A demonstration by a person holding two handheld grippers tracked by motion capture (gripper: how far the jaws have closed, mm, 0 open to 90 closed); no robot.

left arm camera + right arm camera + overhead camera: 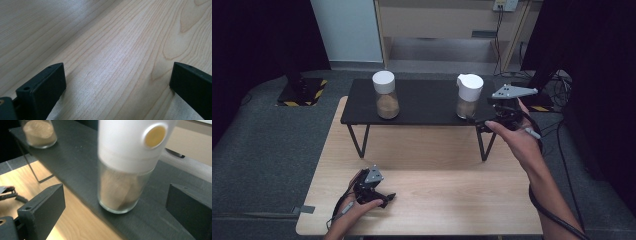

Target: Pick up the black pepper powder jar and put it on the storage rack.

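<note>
Two glass jars of brown powder with white lids stand on a low black shelf (422, 102). The left jar (385, 95) is at the shelf's middle left; the right jar (468, 96) has a white pour lid with a yellow spot (155, 136). My right gripper (479, 121) is open at the shelf's front right edge, just short of the right jar (125, 170), which stands a little beyond its wide-apart jaws. My left gripper (388, 197) rests open on the wooden table (112, 50) near the front left, with nothing between its jaws.
The black shelf stands on thin metal legs (358, 142) over the back of the light wooden table (437, 195). Grey carpet (262, 150) surrounds the table. A cable (562, 165) trails from the right gripper down the right side.
</note>
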